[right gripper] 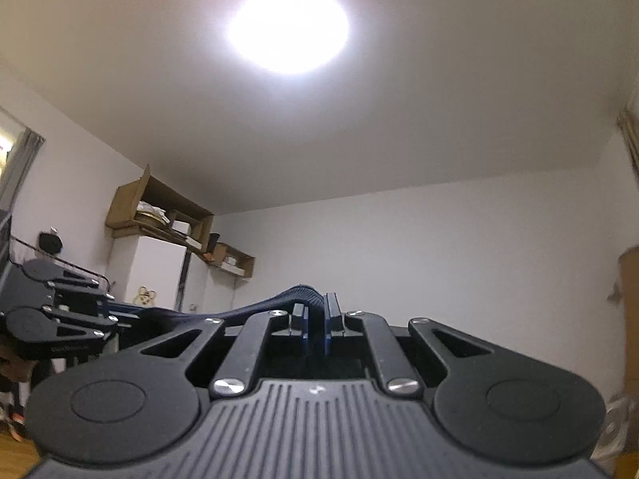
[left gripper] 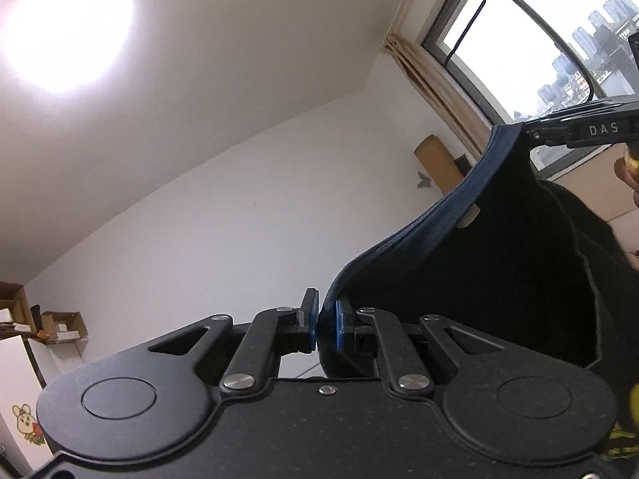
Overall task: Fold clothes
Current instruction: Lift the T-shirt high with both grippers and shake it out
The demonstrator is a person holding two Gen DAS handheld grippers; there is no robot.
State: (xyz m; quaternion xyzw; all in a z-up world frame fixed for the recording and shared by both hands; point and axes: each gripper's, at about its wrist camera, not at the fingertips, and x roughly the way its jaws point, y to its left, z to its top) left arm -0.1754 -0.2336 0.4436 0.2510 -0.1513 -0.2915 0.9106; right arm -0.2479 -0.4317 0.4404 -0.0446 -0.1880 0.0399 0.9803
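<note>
A dark navy garment (left gripper: 499, 279) with a ribbed blue hem hangs stretched between both grippers, high in the room. In the left wrist view my left gripper (left gripper: 325, 325) is shut on the hem, its blue pads (left gripper: 310, 327) pressing the cloth. The hem rises up and right to my right gripper (left gripper: 527, 131), which pinches its other end. In the right wrist view my right gripper (right gripper: 315, 327) is shut on a bunched fold of the garment (right gripper: 255, 311). That cloth runs left to the left gripper (right gripper: 114, 313). Part of a hand (left gripper: 627, 175) shows at the right edge.
Both cameras tilt up toward the ceiling lamp (right gripper: 287, 26). A window (left gripper: 519, 28) with a beige curtain (left gripper: 435, 80) is at the right. Cardboard boxes (right gripper: 159, 207) sit on a white cabinet (right gripper: 155, 271) by the far wall. A cardboard tube (left gripper: 437, 163) leans near the window.
</note>
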